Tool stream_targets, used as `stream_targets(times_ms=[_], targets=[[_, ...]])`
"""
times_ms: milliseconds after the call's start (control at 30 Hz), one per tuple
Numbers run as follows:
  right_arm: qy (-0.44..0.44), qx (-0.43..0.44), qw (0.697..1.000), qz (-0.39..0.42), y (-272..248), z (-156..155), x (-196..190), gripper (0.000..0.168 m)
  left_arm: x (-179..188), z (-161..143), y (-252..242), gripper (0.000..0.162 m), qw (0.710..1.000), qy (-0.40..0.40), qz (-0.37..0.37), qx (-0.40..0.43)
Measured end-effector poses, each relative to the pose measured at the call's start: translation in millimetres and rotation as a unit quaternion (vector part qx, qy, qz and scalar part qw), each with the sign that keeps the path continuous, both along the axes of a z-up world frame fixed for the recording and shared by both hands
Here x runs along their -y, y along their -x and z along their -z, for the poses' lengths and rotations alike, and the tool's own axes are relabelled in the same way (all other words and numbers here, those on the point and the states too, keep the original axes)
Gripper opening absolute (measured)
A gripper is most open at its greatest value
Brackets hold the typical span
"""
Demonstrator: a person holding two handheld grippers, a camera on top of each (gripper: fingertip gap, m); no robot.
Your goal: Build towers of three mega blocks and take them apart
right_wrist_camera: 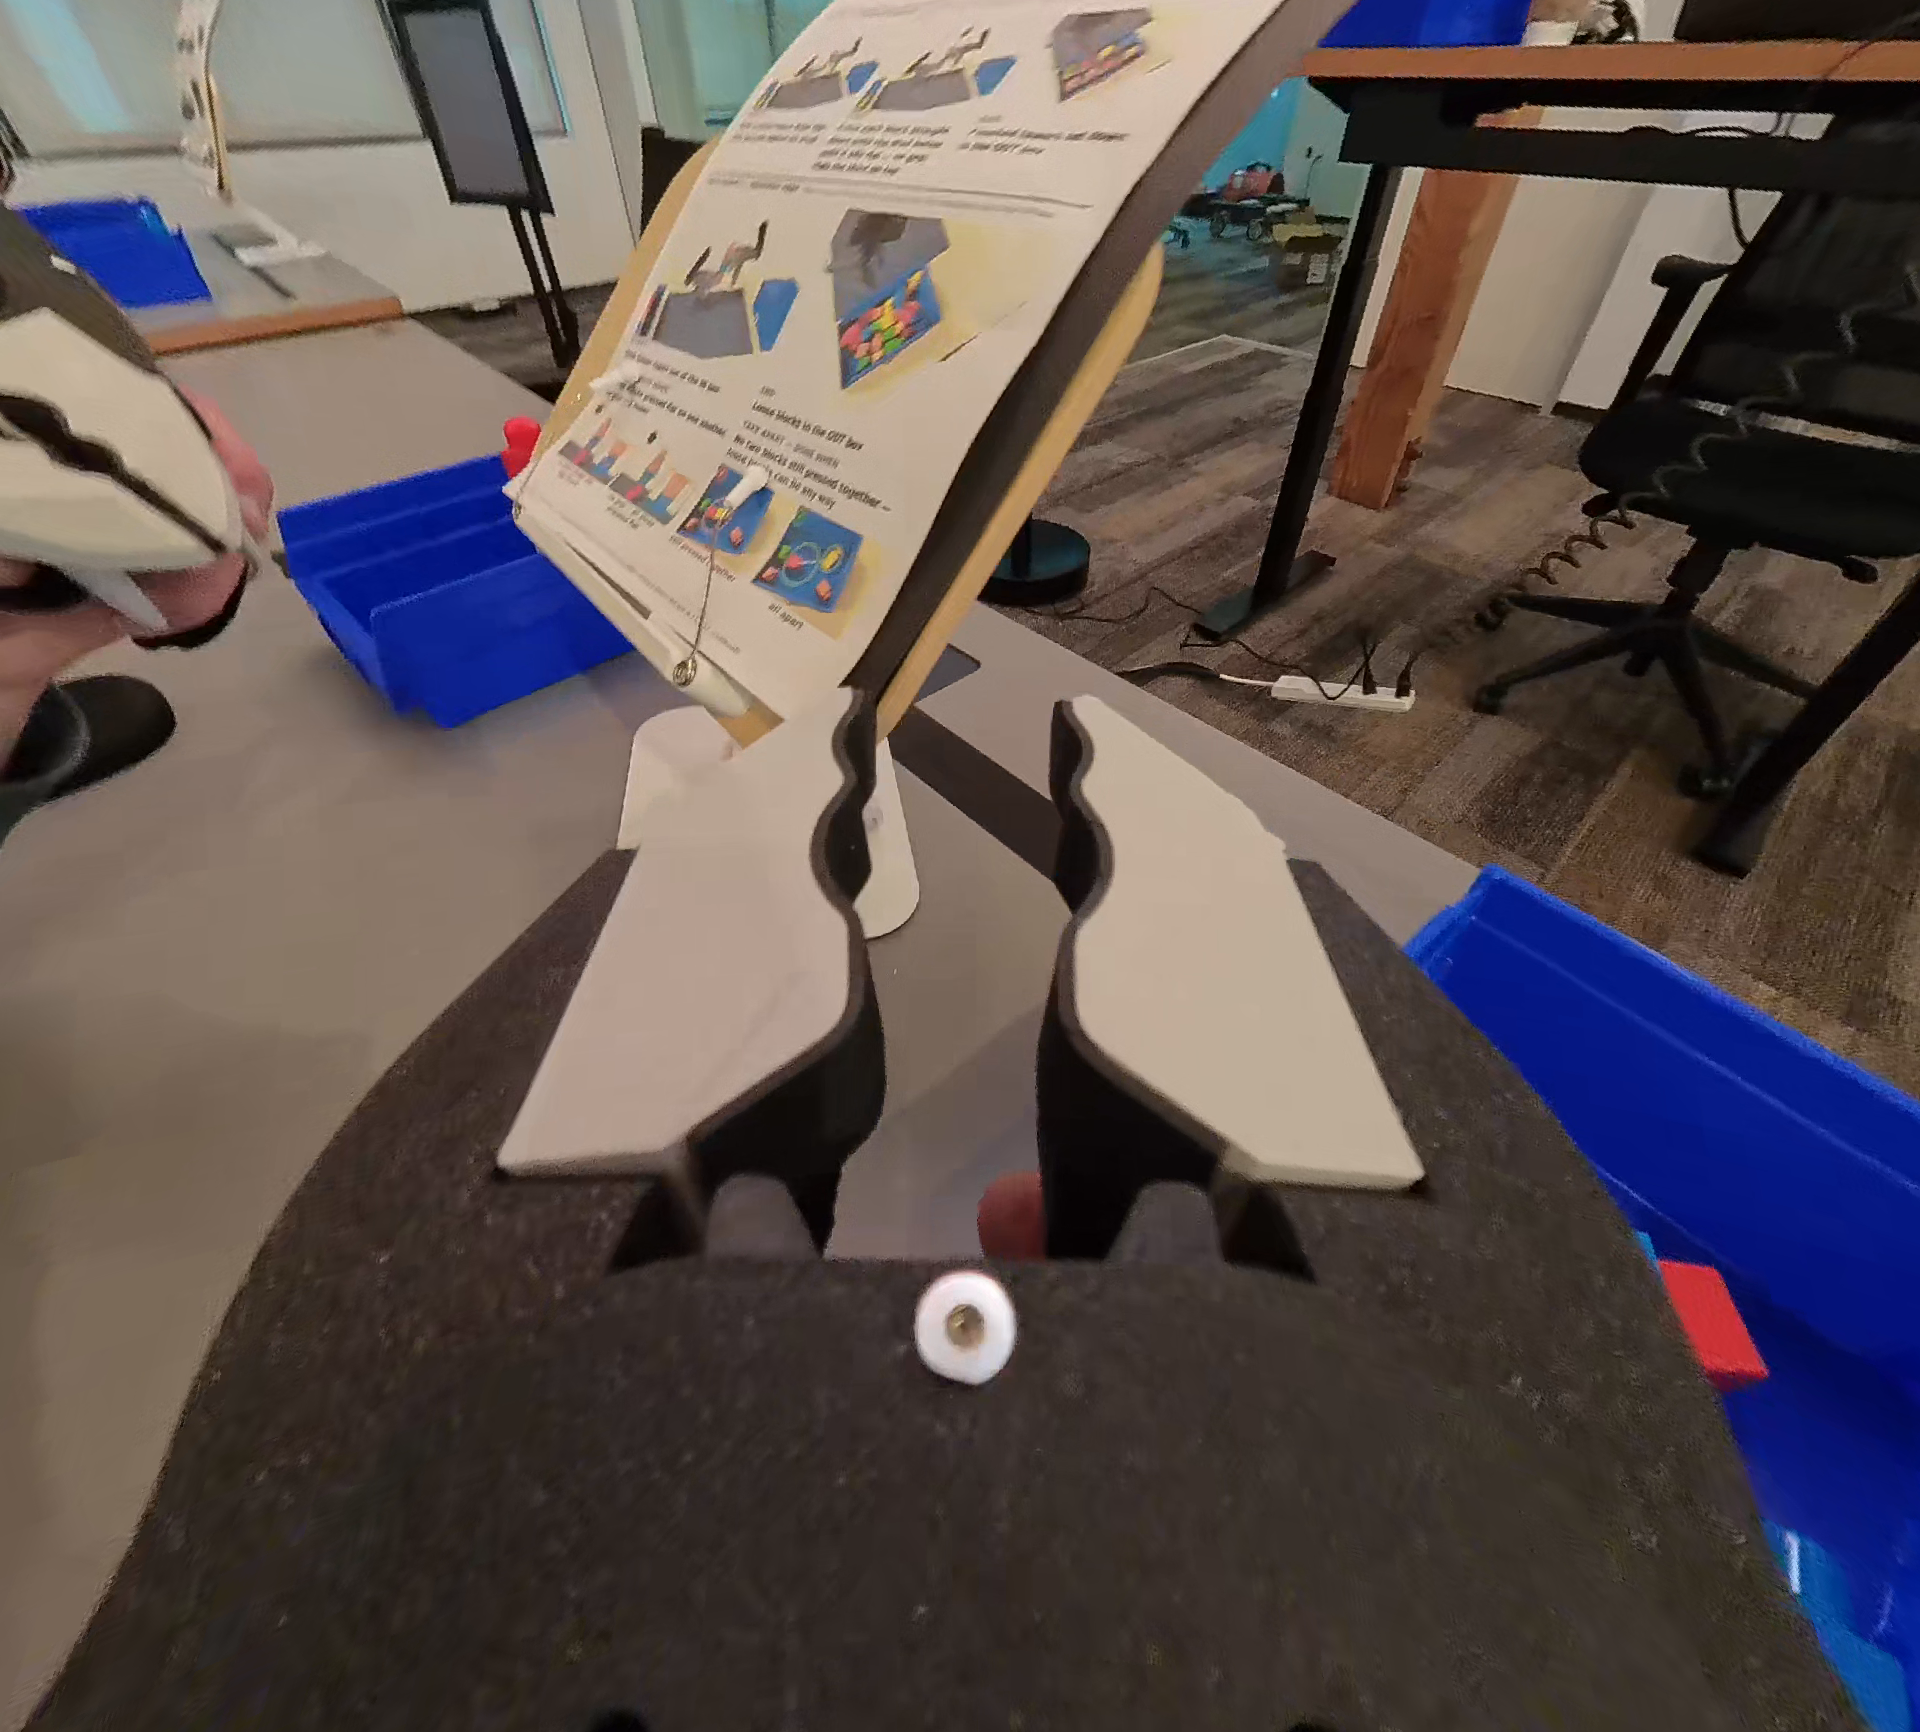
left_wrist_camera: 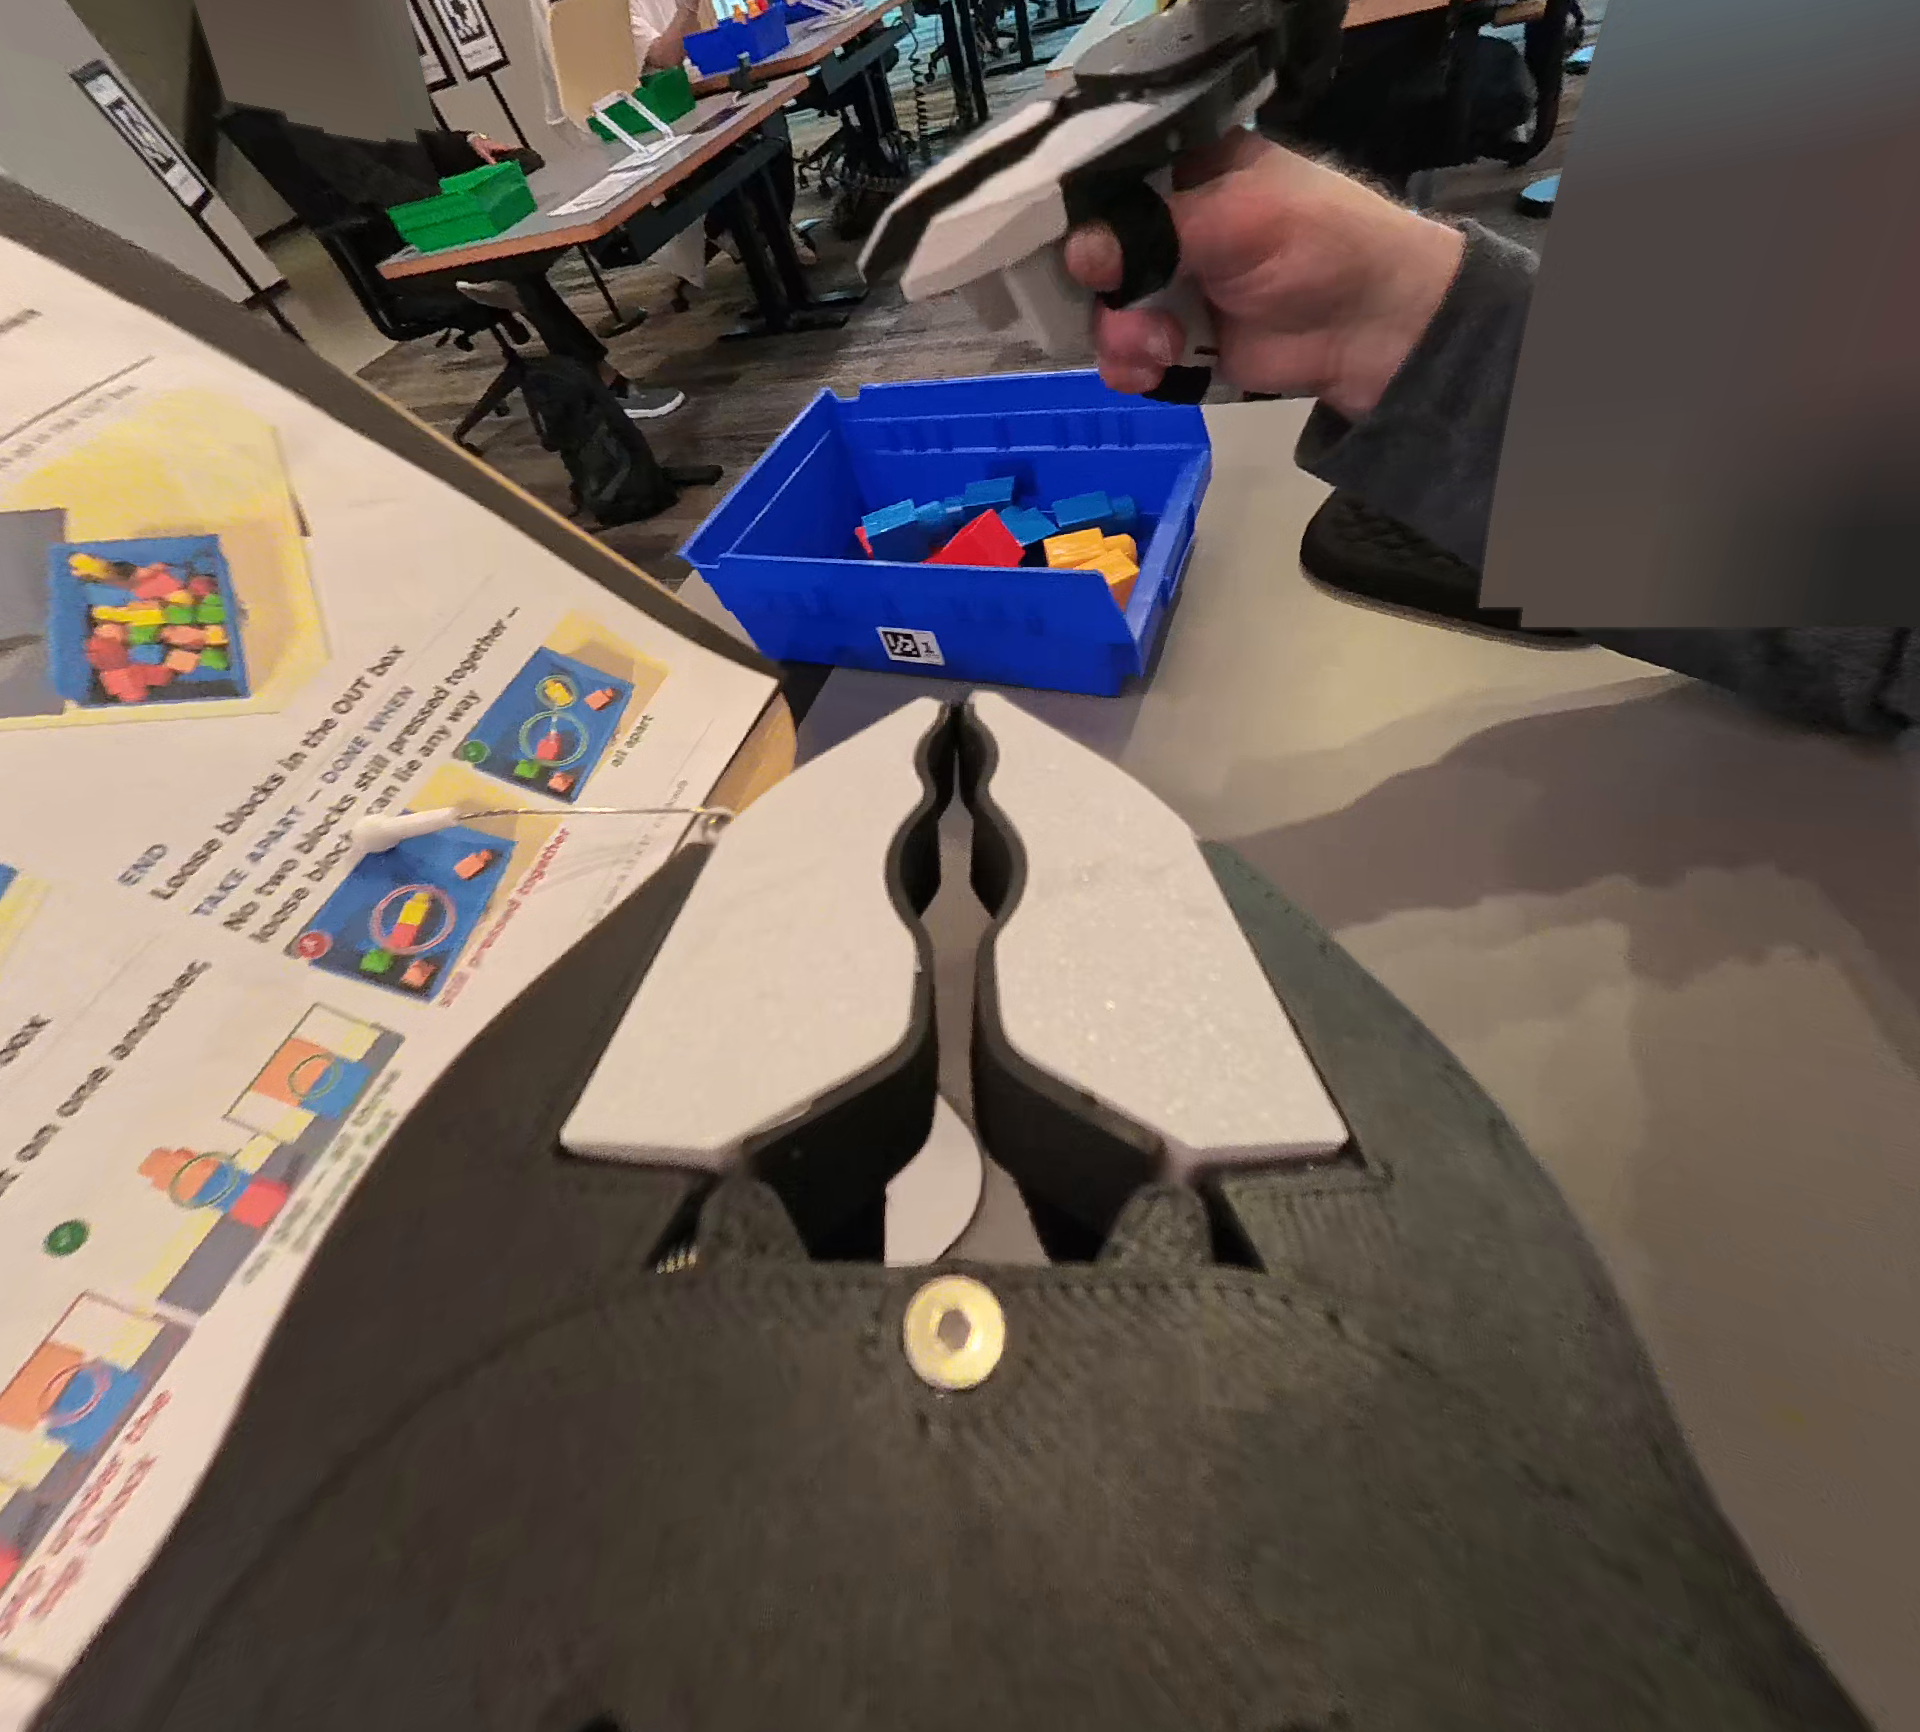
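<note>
Blocks [left_wrist_camera: 997,534] of blue, red and orange plastic lie loose in a heap inside a blue bin [left_wrist_camera: 935,633] on the grey table [left_wrist_camera: 1558,955], straight ahead of the left tongs [left_wrist_camera: 958,721]. None of them shows as stacked on another, though the pile is too jumbled to be sure. The left tongs are pressed together at the tips with nothing between them, hovering over the table just short of the bin's front wall, which carries a small black-and-white tag.

Above and behind that bin, the right tongs [left_wrist_camera: 883,259] hang in the air, gripped by a hand [left_wrist_camera: 1268,280] in a grey sleeve. In the right wrist view the right tongs [right_wrist_camera: 956,726] are spread apart and empty, pointing at the white foot of a stand [right_wrist_camera: 769,809] that holds a printed instruction sheet [right_wrist_camera: 883,280] tilted back on a board. The same sheet [left_wrist_camera: 260,799] fills the left side of the left wrist view.

Beyond the stand, a second blue bin [right_wrist_camera: 447,602] rests on the table, with something small and red [right_wrist_camera: 517,441] showing behind it. At the lower right edge of the right wrist view, the nearer blue bin [right_wrist_camera: 1662,1111] shows a red block [right_wrist_camera: 1709,1319] inside. The left tongs [right_wrist_camera: 104,456] appear at the far left of that view, their tips closed.

Other desks with green and blue bins [left_wrist_camera: 468,202] stand farther back in the room.
</note>
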State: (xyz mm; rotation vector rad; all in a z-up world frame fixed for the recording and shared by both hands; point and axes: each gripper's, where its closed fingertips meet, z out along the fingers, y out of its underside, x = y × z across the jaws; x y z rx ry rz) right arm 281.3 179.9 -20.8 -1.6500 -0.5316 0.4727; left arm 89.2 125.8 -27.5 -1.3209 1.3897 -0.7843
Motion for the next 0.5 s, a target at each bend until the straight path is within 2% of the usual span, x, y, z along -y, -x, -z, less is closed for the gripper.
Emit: stream_targets(times_ms=[167, 233, 400, 500], targets=[[-0.005, 0.017, 1.0, -0.018, 22, 1, 2, 0.032, -20, -16, 31, 0.0, 0.998, -0.023, -0.059, 0.001], [-0.005, 0.017, 1.0, -0.022, 27, 0, 3, 0.032, -36, -22, 54, 0.007, 0.994, -0.032, -0.107, -0.005], [-0.008, 0.025, 0.999, -0.028, 36, 0, 5, 0.032, -84, -52, 141, 0.018, 0.965, -0.065, -0.254, 0.028], [-0.008, 0.023, 0.999, -0.037, 41, -1, 6, 0.032, -113, -53, 203, 0.029, 0.939, -0.045, -0.34, 0.04]])
